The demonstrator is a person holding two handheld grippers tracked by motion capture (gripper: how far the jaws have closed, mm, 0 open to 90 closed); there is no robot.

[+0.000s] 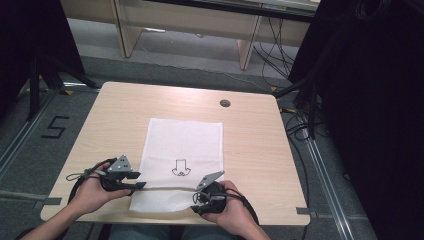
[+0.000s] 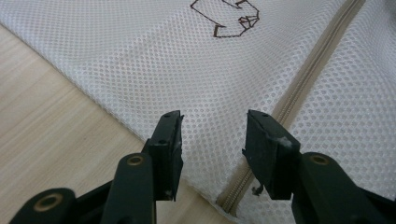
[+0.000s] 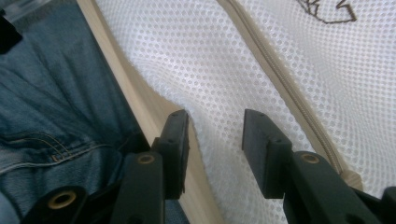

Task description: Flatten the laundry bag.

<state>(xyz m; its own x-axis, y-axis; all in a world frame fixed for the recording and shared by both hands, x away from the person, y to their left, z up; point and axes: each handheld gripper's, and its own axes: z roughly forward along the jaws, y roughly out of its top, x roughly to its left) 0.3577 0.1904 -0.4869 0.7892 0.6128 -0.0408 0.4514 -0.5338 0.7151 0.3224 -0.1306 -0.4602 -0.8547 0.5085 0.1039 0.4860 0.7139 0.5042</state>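
Lying flat at the table's (image 1: pixel 250 130) 6 o'clock edge, the mesh laundry bag (image 1: pixel 182 145) is showing its zipper (image 1: pixel 165 188) shut. Left tongs (image 1: pixel 141 185) and right tongs (image 1: pixel 196 200) are hovering open at the zipper's ends, gripping nothing; the handling is barely starting.

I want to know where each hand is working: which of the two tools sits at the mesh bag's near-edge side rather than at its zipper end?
The right tool: its open jaws straddle the mesh bag's edge at the table rim.

One white mesh bag (image 1: pixel 182 150) with one zipper (image 1: pixel 170 188) lies on one table (image 1: pixel 250 145); two grippers, left (image 1: pixel 131 183) and right (image 1: pixel 202 200).
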